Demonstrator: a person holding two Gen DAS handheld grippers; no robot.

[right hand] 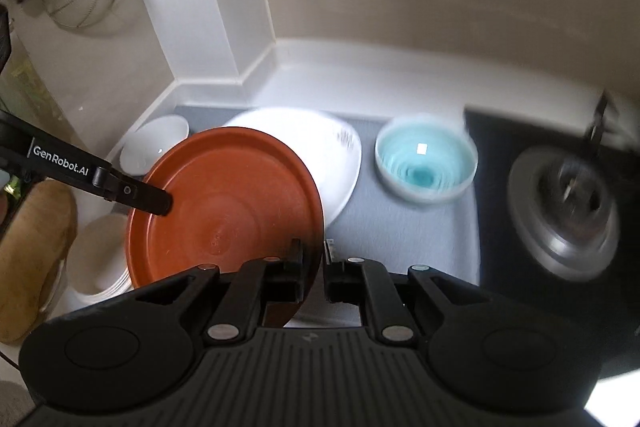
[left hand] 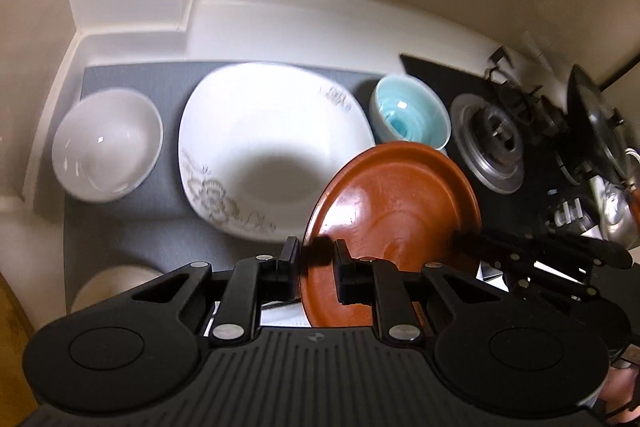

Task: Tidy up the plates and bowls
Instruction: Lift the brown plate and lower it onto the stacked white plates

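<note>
We grip the brown plate (left hand: 394,203) with both claws, left claw (left hand: 318,257) and right claw (right hand: 314,259) clenched on opposite rims, steadying it above the desk (right hand: 400,227), white plate (left hand: 264,147) at 11 o'clock.

The only readable text is being shown in the right wrist view: "GenRobot.AI" is printed in white letters on the black side of the left gripper (right hand: 168,201), along the arm that is reaching in from the left edge toward the brown plate (right hand: 224,207). A small pale logo mark is being displayed on the ribbed grey body of each gripper, near the top centre of the housing in both wrist views, but no letters can be made out in it. No other writing, number or label is being shown legibly on the dishes, the wall or the stove.
</note>
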